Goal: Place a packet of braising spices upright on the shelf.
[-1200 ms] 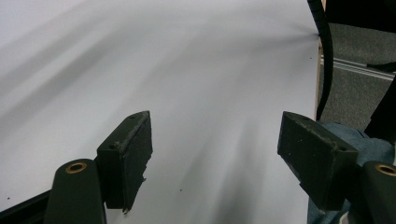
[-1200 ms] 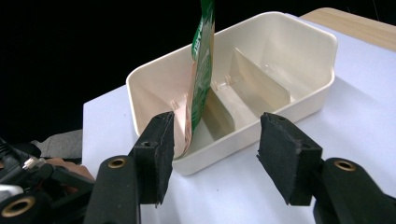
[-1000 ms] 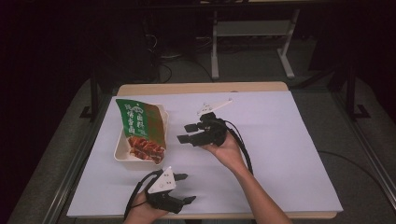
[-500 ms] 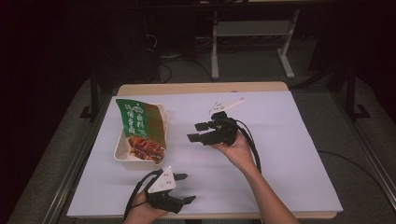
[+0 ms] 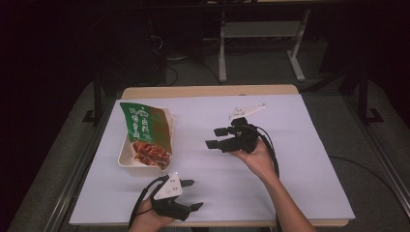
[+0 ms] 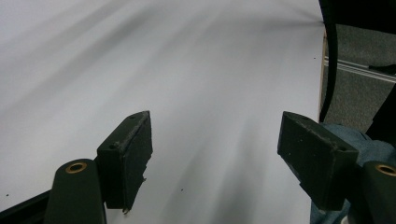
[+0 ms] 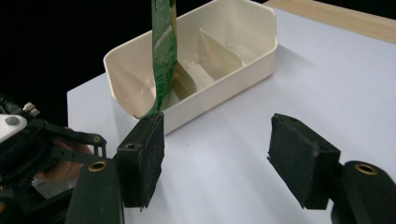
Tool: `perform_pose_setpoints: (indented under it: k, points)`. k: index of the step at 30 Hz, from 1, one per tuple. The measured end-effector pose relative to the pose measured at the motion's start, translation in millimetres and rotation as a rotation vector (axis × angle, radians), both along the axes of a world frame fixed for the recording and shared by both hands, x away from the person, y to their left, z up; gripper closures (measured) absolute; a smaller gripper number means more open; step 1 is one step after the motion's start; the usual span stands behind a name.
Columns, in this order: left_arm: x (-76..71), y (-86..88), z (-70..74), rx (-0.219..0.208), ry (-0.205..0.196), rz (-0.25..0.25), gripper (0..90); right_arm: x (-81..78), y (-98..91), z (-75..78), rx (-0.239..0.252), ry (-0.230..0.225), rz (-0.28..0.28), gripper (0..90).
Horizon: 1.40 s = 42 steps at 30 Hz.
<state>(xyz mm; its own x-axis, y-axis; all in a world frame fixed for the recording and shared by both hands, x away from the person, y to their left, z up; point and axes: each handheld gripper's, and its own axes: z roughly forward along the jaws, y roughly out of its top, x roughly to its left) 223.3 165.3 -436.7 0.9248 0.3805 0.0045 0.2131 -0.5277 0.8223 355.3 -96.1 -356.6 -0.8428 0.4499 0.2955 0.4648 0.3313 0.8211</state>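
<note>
A dim lab: white-covered table [image 5: 290, 193], metal frame legs [image 5: 261, 46], floor cables [image 5: 179, 65].

White sheet [image 5: 290, 159] lies bare at right; tray [image 5: 126, 155] and packet [image 5: 145, 128] block left.

High view overhead; tool views close, low; tray [image 5: 124, 153] shared.

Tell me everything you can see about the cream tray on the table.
The tray is a cream, plastic-looking container with angled corners and low inner dividers forming compartments. It sits flat on the white sheet at the table's left side. A green and red snack bag lies in it, propped tilted, its top leaning over the far rim. The right gripper, jaws open, points toward it without touching; the left gripper is nearer the person.
</note>
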Motion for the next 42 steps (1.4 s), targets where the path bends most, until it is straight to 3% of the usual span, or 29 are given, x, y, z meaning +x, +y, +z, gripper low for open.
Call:
perform_pose_setpoints:
  k: [42]
  points:
    - [2.2,1.8,1.2,-0.002,0.004,0.023,24.9,-29.5,-73.3,-15.6,-0.013,0.029,-0.081,33.9]
